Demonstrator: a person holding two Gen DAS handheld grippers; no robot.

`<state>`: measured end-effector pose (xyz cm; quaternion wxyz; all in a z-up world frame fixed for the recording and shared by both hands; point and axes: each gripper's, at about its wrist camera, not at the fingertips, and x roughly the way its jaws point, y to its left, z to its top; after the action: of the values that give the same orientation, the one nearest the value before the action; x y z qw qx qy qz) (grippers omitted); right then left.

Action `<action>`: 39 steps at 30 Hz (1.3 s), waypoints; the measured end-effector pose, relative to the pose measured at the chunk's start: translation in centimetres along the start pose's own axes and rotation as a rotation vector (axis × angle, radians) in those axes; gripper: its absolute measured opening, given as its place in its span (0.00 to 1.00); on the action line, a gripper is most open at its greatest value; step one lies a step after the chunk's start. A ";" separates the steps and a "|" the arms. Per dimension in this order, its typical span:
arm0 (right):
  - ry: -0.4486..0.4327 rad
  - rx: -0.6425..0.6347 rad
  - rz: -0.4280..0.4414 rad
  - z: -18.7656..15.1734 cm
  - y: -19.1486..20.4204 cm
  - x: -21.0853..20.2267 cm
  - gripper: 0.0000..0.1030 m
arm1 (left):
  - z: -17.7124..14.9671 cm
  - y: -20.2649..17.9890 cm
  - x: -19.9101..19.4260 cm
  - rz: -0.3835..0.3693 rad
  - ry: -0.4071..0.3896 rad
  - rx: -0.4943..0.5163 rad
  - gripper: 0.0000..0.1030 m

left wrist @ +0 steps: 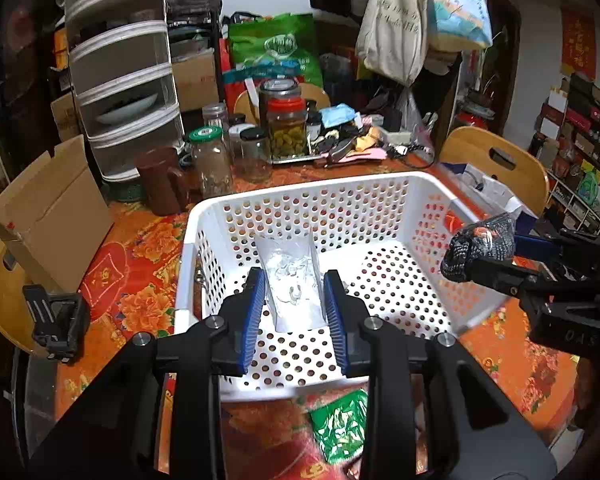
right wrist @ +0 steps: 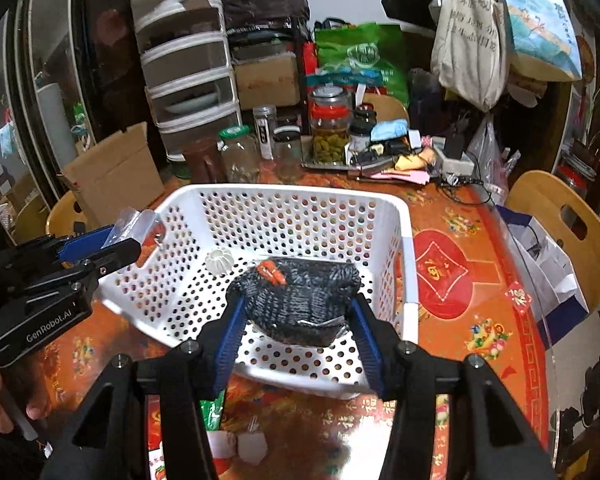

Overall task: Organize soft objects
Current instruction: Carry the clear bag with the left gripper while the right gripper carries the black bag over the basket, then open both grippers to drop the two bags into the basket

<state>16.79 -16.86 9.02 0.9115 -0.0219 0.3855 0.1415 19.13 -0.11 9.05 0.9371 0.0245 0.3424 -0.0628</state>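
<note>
A white perforated basket (left wrist: 204,216) stands on the red floral table; it also shows in the right wrist view (right wrist: 404,216). My left gripper (left wrist: 296,300) is shut on a clear plastic packet (left wrist: 294,280) and holds it over the basket's left side; the packet also shows in the right wrist view (right wrist: 138,222). My right gripper (right wrist: 296,312) is shut on a dark grey knitted item in a clear bag (right wrist: 300,300) with an orange tag, held over the basket's near right part; the item also shows in the left wrist view (left wrist: 480,248). A small white round object (right wrist: 219,260) lies in the basket.
A green foil packet (left wrist: 340,424) lies on the table in front of the basket. Jars (left wrist: 288,128), a brown mug (left wrist: 160,184), a cardboard box (left wrist: 48,212) and a drawer unit (left wrist: 124,76) crowd the far side. Wooden chairs (right wrist: 560,216) flank the table.
</note>
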 end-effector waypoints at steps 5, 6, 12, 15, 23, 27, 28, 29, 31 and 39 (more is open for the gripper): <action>0.045 0.013 -0.008 0.7 -0.7 2.3 0.51 | 0.5 -0.4 2.9 0.000 0.061 0.004 0.27; 0.053 0.015 -0.008 0.9 -0.8 2.6 0.51 | 0.7 -0.5 3.6 0.001 0.077 0.006 0.27; 0.097 0.024 -0.006 1.1 -1.1 4.4 0.51 | 0.7 -1.0 6.8 0.012 0.141 0.015 0.27; 0.106 0.028 -0.005 1.1 -1.2 5.0 0.51 | 0.5 -0.9 7.7 0.011 0.158 0.009 0.27; 0.133 0.020 -0.011 1.4 -1.2 6.4 0.51 | 0.2 -0.6 9.1 0.020 0.183 0.005 0.27; 0.133 0.039 0.014 1.5 -1.3 6.8 0.52 | 0.0 -0.1 9.1 0.030 0.179 0.002 0.29; 0.133 0.040 0.015 1.5 -1.3 6.9 0.54 | 0.1 0.0 9.1 0.027 0.175 0.001 0.32; 0.128 0.037 0.011 1.5 -1.2 6.8 0.55 | 0.1 0.0 9.0 0.028 0.170 0.002 0.48; 0.116 0.026 0.016 1.4 -0.9 6.5 0.72 | 0.1 -0.1 8.3 0.058 0.132 0.019 0.84; -0.016 0.023 0.025 0.3 -0.1 0.4 0.95 | -0.7 0.9 2.5 0.057 0.022 -0.005 0.96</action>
<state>17.30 -16.82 8.92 0.9130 -0.0053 0.3800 0.1485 20.74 0.57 6.92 0.9348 0.0329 0.3519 -0.0349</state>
